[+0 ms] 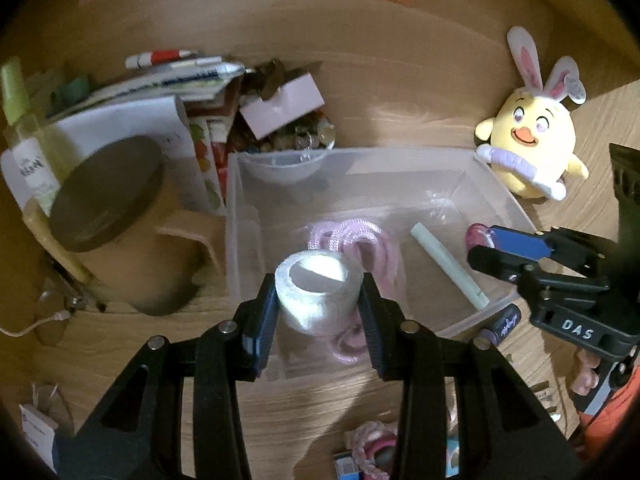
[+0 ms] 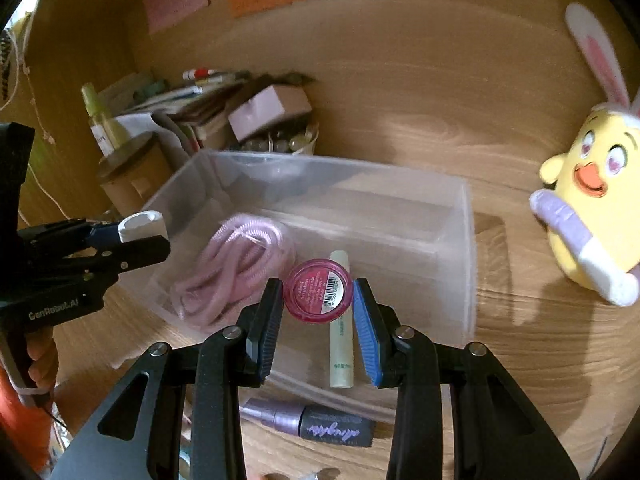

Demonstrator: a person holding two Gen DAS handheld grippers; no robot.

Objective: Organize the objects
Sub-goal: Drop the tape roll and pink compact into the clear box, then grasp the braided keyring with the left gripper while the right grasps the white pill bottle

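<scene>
A clear plastic bin stands on the wooden desk. Inside it lie a coiled pink cord and a pale green tube. My left gripper is shut on a white tape roll and holds it over the bin's near edge; it also shows in the right wrist view. My right gripper is shut on a round pink jar above the bin; it also shows in the left wrist view.
A yellow chick plush stands right of the bin. A lidded tan mug, a spray bottle, papers and a pink box crowd the left. A purple tube lies before the bin.
</scene>
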